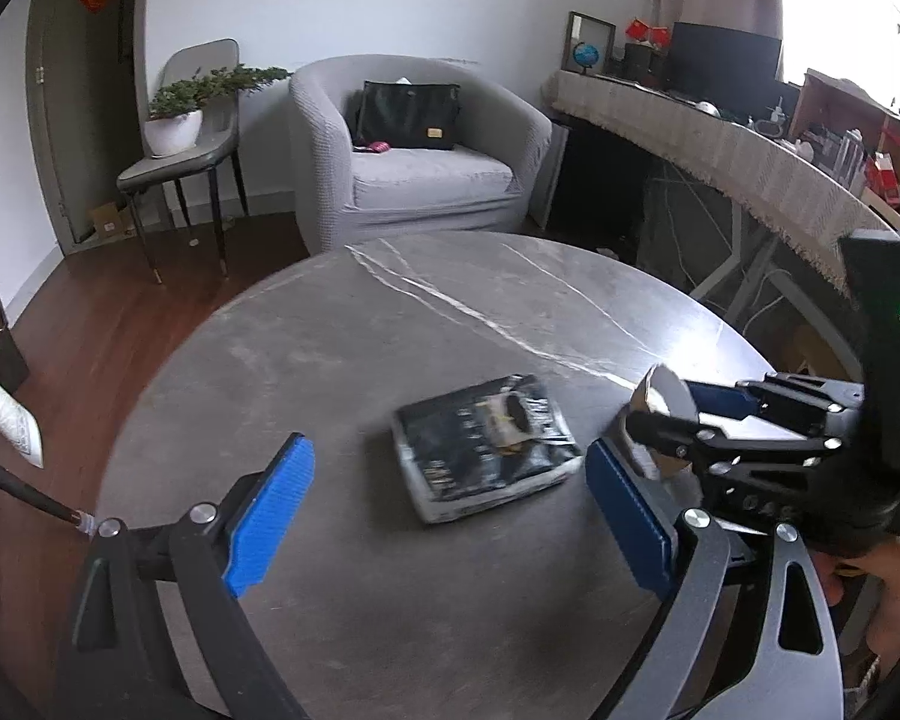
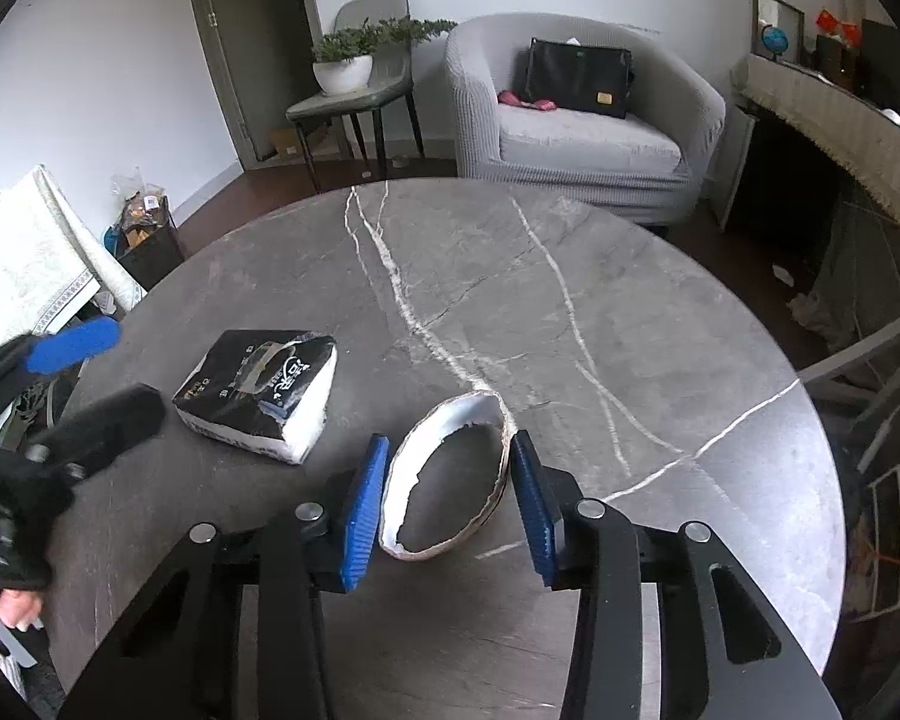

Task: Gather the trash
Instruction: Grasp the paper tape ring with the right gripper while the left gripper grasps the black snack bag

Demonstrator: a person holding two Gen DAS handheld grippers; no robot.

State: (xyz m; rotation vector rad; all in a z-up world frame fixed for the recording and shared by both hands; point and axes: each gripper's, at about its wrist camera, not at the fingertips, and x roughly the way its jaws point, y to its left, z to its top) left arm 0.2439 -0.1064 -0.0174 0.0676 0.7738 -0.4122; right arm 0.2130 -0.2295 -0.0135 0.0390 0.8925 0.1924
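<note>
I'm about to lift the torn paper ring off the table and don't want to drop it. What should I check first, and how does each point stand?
1. Torn paper ring sits between the right gripper fingers: ok.
2. Both pads touch the ring: looks so, squeezed oval; firmness cannot tell.
3. Ring is clear of the tissue pack: ok, a gap shows.
4. Left gripper is open and holds nothing: ok.
5. Left gripper keeps clear of the right one: not ok, they sit very close in the left wrist view.
6. Trash bin: cannot tell.
</note>
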